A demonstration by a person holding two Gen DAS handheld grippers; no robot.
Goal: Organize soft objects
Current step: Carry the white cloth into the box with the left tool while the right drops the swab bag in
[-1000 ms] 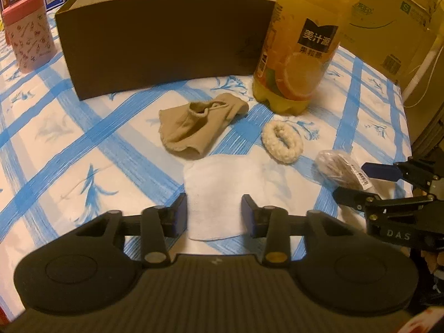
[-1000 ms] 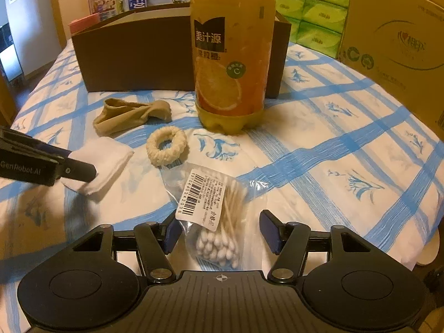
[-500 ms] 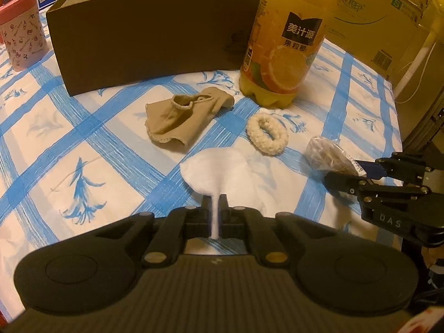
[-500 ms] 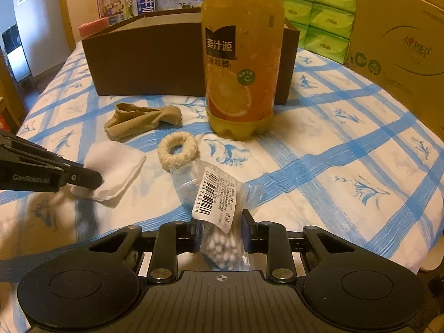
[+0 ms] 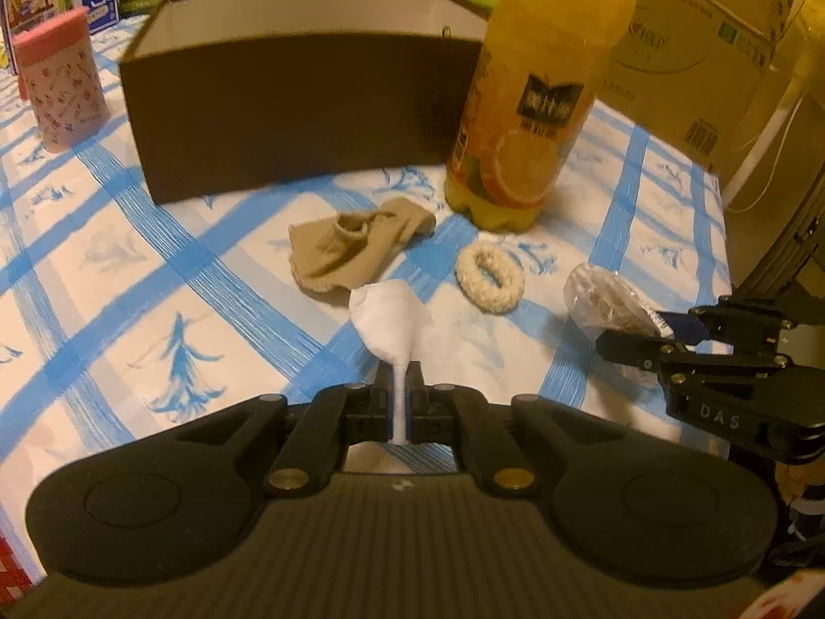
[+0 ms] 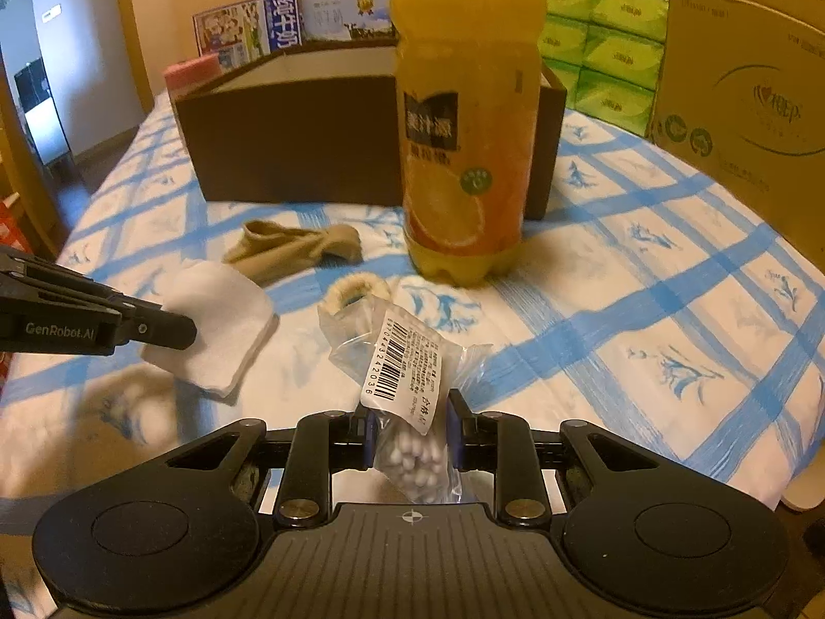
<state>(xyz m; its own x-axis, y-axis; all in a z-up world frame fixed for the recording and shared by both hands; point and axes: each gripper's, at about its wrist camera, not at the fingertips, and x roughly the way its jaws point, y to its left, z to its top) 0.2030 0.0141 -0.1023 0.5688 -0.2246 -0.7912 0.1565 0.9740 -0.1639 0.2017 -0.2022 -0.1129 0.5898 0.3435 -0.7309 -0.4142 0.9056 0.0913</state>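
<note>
My left gripper (image 5: 398,376) is shut on a white cloth (image 5: 389,314), which is pinched into a thin neck between the pads and fans out above them, lifted off the tablecloth. The right wrist view shows the cloth (image 6: 221,320) hanging from the left gripper (image 6: 175,330). My right gripper (image 6: 407,407) is shut on a clear bag of cotton swabs (image 6: 402,361), its far end tilted up. A beige sock (image 5: 356,242) and a cream scrunchie (image 5: 490,278) lie on the table in front of a brown open box (image 5: 299,113).
A large orange juice bottle (image 5: 531,103) stands at the box's right front corner. A pink patterned container (image 5: 59,87) is at the far left. A cardboard carton (image 6: 747,103) and green tissue packs (image 6: 603,46) line the right and back. The table's edge is near on the right.
Both grippers went from open to shut. The left one pinched the flat white cloth and raised it. The right one closed on the swab bag, whose far end lifted.
</note>
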